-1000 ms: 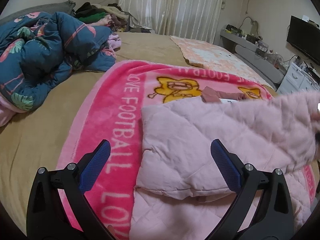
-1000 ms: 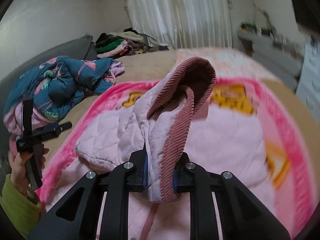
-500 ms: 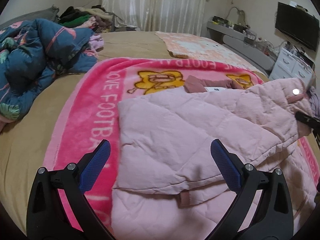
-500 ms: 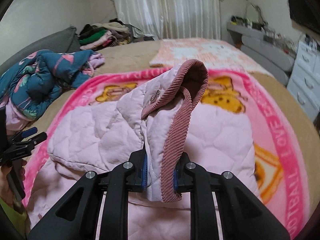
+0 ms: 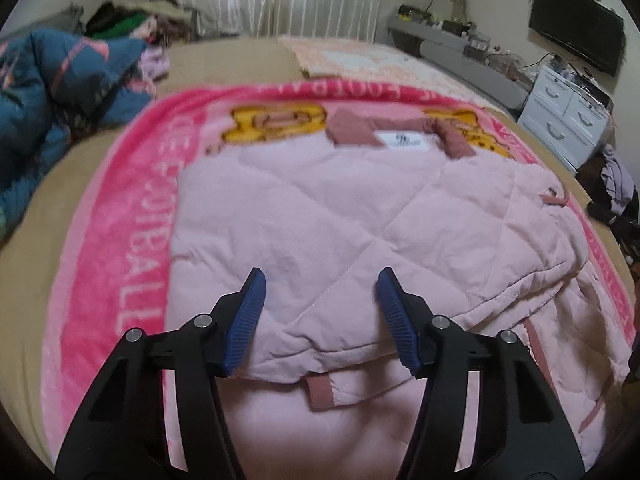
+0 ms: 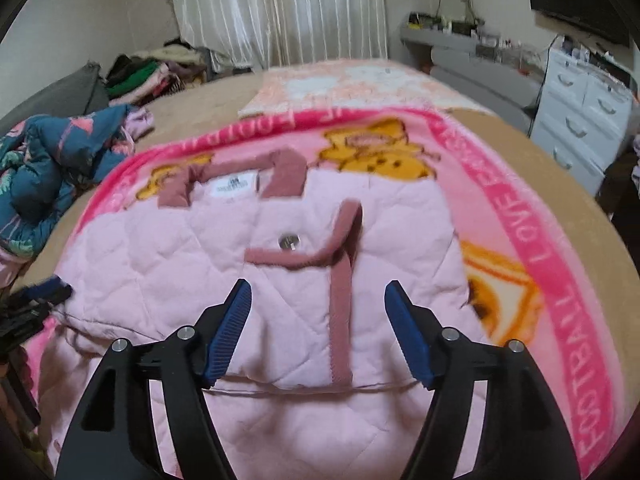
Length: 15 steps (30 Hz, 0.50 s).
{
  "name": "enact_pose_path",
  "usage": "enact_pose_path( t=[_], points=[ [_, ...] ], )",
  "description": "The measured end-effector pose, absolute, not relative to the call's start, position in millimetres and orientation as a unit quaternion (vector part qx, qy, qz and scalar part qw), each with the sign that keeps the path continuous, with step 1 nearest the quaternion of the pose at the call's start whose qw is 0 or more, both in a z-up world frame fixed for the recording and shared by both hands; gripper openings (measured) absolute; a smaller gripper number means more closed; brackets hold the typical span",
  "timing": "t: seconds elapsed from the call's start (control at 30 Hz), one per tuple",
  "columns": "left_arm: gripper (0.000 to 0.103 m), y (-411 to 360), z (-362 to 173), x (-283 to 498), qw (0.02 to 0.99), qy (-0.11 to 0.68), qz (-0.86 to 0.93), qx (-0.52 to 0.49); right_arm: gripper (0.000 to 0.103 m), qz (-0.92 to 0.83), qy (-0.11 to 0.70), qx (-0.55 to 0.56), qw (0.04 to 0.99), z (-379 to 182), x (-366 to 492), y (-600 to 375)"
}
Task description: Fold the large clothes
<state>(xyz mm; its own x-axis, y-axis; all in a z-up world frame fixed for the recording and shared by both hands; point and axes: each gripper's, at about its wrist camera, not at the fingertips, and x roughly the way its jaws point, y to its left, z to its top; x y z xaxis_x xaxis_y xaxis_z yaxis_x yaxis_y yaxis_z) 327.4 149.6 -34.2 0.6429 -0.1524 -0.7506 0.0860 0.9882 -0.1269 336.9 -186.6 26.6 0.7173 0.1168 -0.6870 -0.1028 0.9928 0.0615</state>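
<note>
A pale pink quilted jacket (image 5: 320,200) lies on a pink blanket (image 5: 132,240), collar and label at the far end. Both sleeves are folded across its body. My left gripper (image 5: 320,274) hovers just over the lower fold edge; its jaws are closing, and the fabric lies under them, not pinched. In the right wrist view the same jacket (image 6: 180,248) shows a sleeve cuff (image 6: 340,256) with dark pink trim lying flat beside a metal snap (image 6: 289,242). My right gripper (image 6: 319,285) stands above that cuff with its jaws opening and nothing held.
A blue patterned duvet (image 5: 60,80) is heaped at the left of the bed, a pile of clothes (image 5: 128,20) behind it. A pale patterned cloth (image 5: 360,56) lies at the far end. White drawers (image 5: 568,120) and a TV (image 5: 576,44) stand at the right.
The right gripper let go of the sleeve cuff, which now lies flat on the jacket. The left jaws have narrowed. Both grippers dropped lower over the jacket.
</note>
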Motion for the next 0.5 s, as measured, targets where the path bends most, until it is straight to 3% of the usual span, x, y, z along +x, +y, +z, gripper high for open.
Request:
enact_pose_path(
  t=[0.1, 0.13, 0.2, 0.5],
  points=[
    [0.051, 151.6, -46.9, 331.3, 0.896, 0.437, -0.066, -0.053, 0.07, 0.089, 0.357, -0.002, 0.93, 42.6, 337.0, -173.1],
    [0.051, 150.8, -48.4, 331.6, 0.895, 0.438, -0.065, -0.052, 0.078, 0.099, 0.353, -0.007, 0.93, 47.3, 337.5, -166.8],
    [0.051, 148.6, -49.8, 331.0, 0.895, 0.439, -0.064, -0.046, 0.085, 0.111, 0.346, -0.018, 0.931, 54.3, 341.1, -151.8],
    [0.051, 146.4, -53.5, 330.7, 0.893, 0.444, -0.063, -0.045, 0.085, 0.179, 0.383, -0.056, 0.904, 36.1, 372.9, -88.6]
  ],
)
